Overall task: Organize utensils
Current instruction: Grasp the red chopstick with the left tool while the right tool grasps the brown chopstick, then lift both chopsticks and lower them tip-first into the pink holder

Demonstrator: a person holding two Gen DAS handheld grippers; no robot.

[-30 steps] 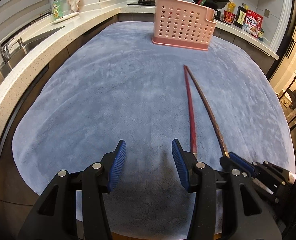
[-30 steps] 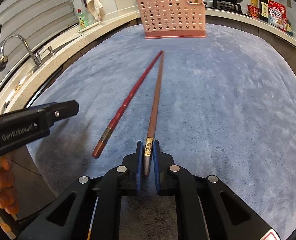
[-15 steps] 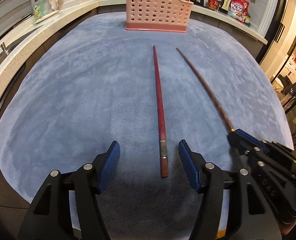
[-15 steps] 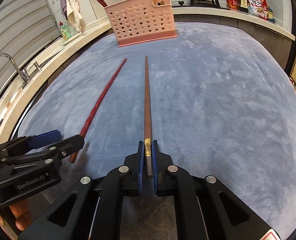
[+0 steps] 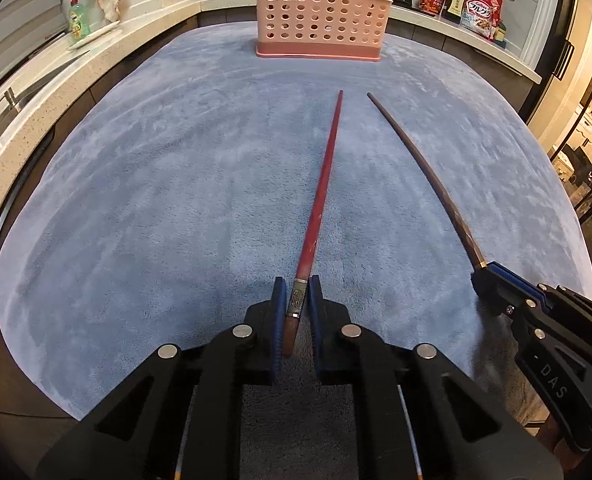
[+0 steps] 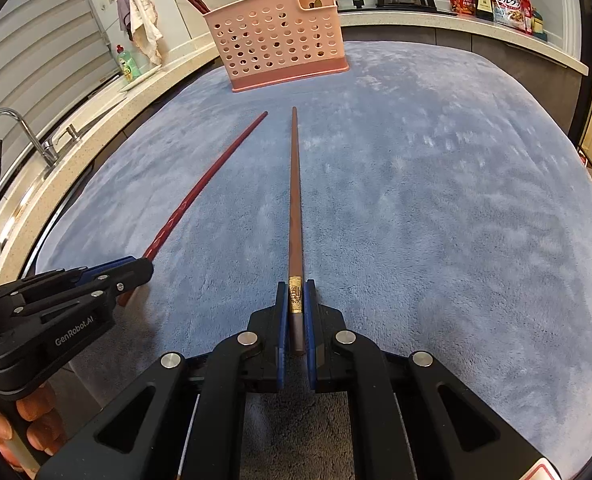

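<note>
While pointing tips toward pink basket (image 5: 322, 6), left gripper (image 5: 294, 304) is clamping red chopstick (image 5: 323, 178), right gripper (image 6: 296, 304) clamping brown chopstick (image 6: 295, 196); both likely light, stiff, slick, gripped at thick ends.

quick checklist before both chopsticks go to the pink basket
1. Left gripper shut on red chopstick: ok.
2. Right gripper shut on brown chopstick: ok.
3. Both held near the thick end, tips pointing at the basket: ok.
4. Chopsticks apart, not crossed: ok.
5. Lifted off the blue mat: cannot tell.
6. Free room in the basket, which holds utensils already: cannot tell.
</note>
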